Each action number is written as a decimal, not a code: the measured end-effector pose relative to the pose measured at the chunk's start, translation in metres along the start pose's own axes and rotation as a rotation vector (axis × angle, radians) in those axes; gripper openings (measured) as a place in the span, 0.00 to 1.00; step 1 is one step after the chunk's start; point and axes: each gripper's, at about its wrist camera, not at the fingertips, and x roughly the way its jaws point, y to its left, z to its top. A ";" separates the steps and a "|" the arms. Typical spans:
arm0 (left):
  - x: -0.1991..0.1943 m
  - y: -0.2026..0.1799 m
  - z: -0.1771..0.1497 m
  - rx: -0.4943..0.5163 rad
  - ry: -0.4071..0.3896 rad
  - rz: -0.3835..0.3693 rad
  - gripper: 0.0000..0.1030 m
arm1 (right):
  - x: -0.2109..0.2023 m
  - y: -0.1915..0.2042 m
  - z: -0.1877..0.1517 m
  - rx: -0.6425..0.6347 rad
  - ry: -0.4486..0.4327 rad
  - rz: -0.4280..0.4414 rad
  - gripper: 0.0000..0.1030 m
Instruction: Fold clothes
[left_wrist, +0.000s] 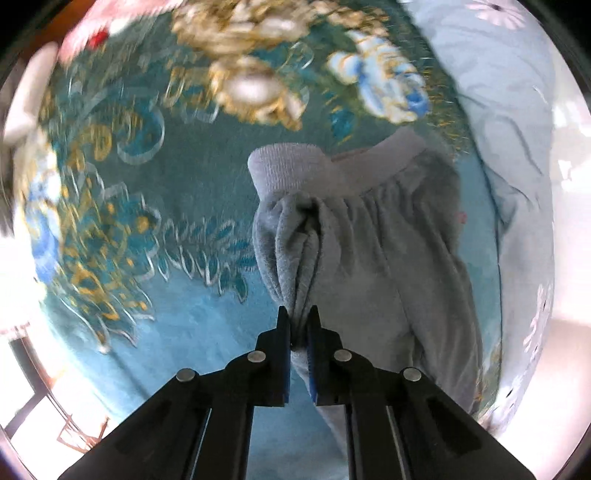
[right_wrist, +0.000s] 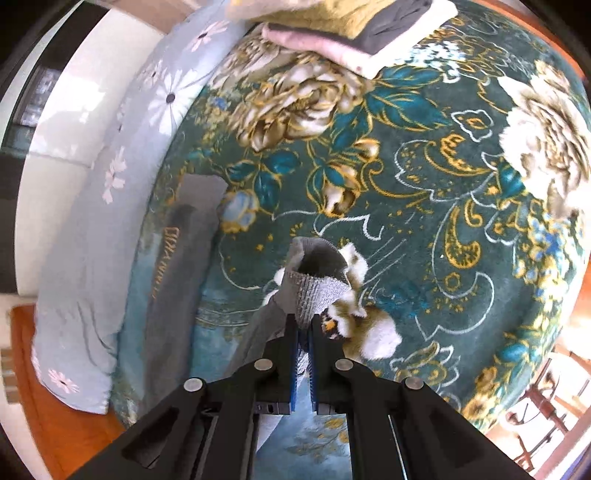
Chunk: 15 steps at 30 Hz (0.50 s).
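Two tools are at work, and each is closed tight on the same grey garment (left_wrist: 369, 236). The left tool (left_wrist: 299, 314) pinches a bunched fold of the fleecy fabric just below a ribbed band (left_wrist: 295, 166), with cloth squeezed between its blue-lined fingers. The right tool (right_wrist: 303, 321) clamps a ribbed cuff (right_wrist: 317, 291), whose open mouth faces away from the camera.

From the left tool the garment runs forward and to the right, hanging or draped over the floral bedspread (left_wrist: 166, 177). From the right tool the cloth trails down and back to the left, so its long axis seems to lie between the two grips. Neither hand looks nearer than the other; both already have hold of it, and the coming fold likely turns on how the two ends are brought together.

One garment is in hand. One stack of folded clothes (right_wrist: 354, 33) sits at the far edge of the bedspread, well apart. One pale blue daisy-print quilt (right_wrist: 110, 206) lies along the bed's side.
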 end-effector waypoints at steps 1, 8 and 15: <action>-0.004 -0.005 0.007 0.001 -0.001 -0.003 0.07 | -0.003 0.008 0.005 -0.008 0.001 0.006 0.05; -0.024 -0.114 0.044 -0.059 0.050 -0.036 0.07 | 0.014 0.101 0.058 -0.072 0.030 0.018 0.05; 0.004 -0.202 0.091 -0.091 0.112 -0.066 0.07 | 0.085 0.184 0.120 -0.075 0.119 -0.046 0.05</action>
